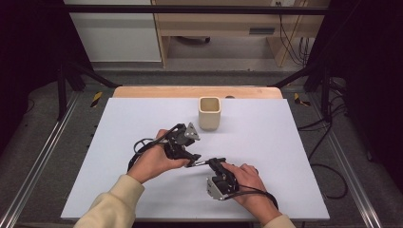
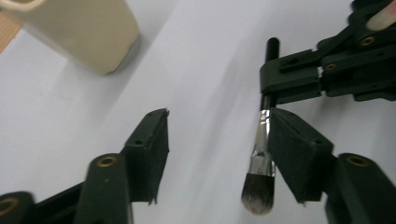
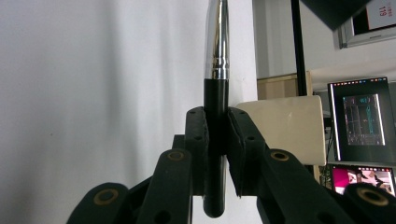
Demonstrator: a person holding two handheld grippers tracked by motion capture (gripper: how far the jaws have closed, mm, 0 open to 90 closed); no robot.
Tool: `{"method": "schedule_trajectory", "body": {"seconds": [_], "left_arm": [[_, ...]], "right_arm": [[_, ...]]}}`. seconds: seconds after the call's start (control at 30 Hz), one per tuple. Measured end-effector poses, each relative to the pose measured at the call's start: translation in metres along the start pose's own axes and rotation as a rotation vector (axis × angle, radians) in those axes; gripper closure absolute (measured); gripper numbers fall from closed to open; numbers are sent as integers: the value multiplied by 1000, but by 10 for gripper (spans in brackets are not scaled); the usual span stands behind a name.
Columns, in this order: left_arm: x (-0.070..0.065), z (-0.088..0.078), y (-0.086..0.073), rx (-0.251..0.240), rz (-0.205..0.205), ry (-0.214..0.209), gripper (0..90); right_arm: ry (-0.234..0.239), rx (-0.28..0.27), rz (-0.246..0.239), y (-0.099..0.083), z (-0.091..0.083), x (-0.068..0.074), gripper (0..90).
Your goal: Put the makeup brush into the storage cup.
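Right tongs (image 3: 216, 135) pinch the makeup brush (image 2: 260, 154) handle; left tongs (image 2: 217, 158) spread around its ferrule. Cream holder (image 1: 209, 113) at twelve o'clock stands empty; likely handover underway.

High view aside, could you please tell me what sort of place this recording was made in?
Probably a lab recording station: a white work table inside a black metal frame, loose cables on the grey floor, and lit computer monitors beside it.

2 tools (image 1: 183, 151) (image 1: 216, 167) near cup (image 1: 209, 113)
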State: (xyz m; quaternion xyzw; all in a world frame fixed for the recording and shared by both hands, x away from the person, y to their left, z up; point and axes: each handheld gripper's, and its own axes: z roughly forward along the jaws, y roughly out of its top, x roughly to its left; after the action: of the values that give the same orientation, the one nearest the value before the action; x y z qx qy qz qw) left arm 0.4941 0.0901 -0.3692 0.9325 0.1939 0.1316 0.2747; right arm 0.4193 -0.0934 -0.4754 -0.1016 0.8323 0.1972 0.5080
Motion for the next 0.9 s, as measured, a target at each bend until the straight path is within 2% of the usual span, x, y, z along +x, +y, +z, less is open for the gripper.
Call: {"method": "schedule_trajectory", "body": {"seconds": [0.07, 0.1, 0.17, 0.23, 0.27, 0.33, 0.37, 0.4, 0.43, 0.47, 0.53, 0.6, 0.63, 0.77, 0.87, 0.9], "left_arm": [[5, -2, -6, -18, -36, 18, 328], [6, -3, -8, -33, -55, 27, 300], [10, -4, -14, -65, -75, 53, 238], [13, -5, -19, -79, -91, 54, 221], [18, -7, -29, -107, -118, 70, 170], [21, -9, -34, -118, -126, 81, 147], [25, -12, -44, -148, -151, 100, 112], [25, -12, -44, -148, -151, 100, 105], [28, -15, -55, -180, -174, 118, 99], [28, -15, -55, -180, -174, 118, 96], [30, -18, -65, -199, -187, 134, 95], [31, -18, -76, -206, -206, 134, 83], [29, -16, -86, -202, -195, 142, 80], [24, -14, -101, -232, -215, 151, 75], [20, -14, -115, -252, -237, 161, 74], [20, -14, -119, -264, -244, 161, 73]], "right_arm": [[-7, -2, 13, -1, 0, 0, 792], [0, 2, 4, -1, 0, 0, 792], [7, 0, -5, -3, 0, -1, 792], [4, -2, -12, -3, 0, -2, 792], [1, 11, 33, -4, -1, 0, 792], [2, 9, 26, -6, -1, -1, 792], [4, 15, 38, -7, -1, 0, 792], [-4, 20, 47, -8, -1, 0, 792], [1, 19, 34, -9, -1, -1, 791], [1, 19, 34, -9, -1, -1, 791], [2, 24, 48, -11, -1, -1, 792], [-9, 34, 30, -14, -2, -4, 792], [-4, 32, 39, -16, -2, -5, 792], [-19, 48, 77, -21, -2, -7, 792], [-29, 54, 83, -24, -3, -9, 792], [-34, 58, 102, -27, -3, -11, 792]]}}
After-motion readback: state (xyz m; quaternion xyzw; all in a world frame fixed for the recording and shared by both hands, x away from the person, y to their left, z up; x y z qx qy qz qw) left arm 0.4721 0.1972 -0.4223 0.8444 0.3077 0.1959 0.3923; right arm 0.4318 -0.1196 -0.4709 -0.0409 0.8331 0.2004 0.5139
